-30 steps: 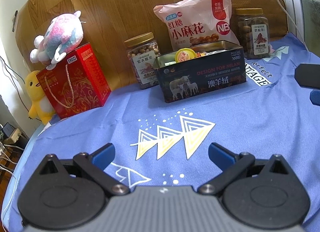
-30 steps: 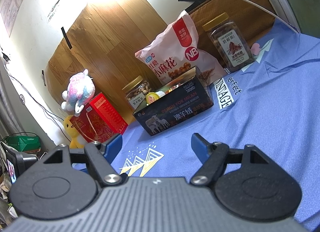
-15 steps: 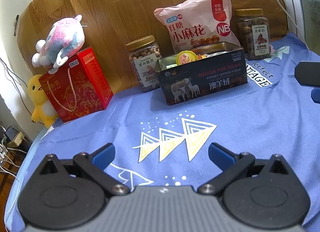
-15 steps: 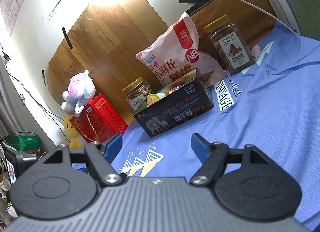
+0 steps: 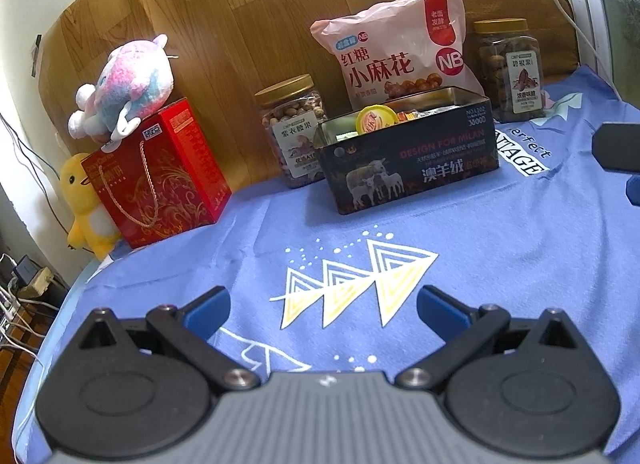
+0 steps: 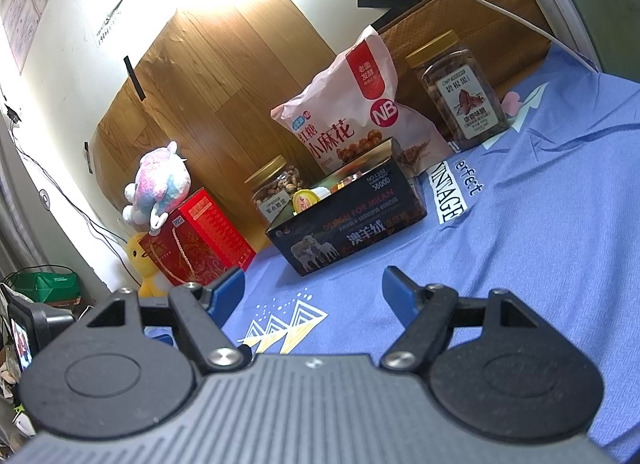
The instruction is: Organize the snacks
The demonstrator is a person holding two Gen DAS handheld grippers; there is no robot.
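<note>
Snacks sat packed in the dark rectangular tin [image 5: 412, 168] at 12 o'clock; both hand-held grippers, left [image 5: 322, 306] and right [image 6: 312, 290], were spread, empty; next probably a pull-back.

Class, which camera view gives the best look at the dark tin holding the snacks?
The left wrist view: the dark tin faces the camera squarely, its front print readable. The right wrist view shows it smaller and turned at an angle.

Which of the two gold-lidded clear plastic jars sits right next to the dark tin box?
The peanut jar with the gold lid, by the dark metal tin's left end. The pecan jar stands apart, beyond the pink bag.
</note>
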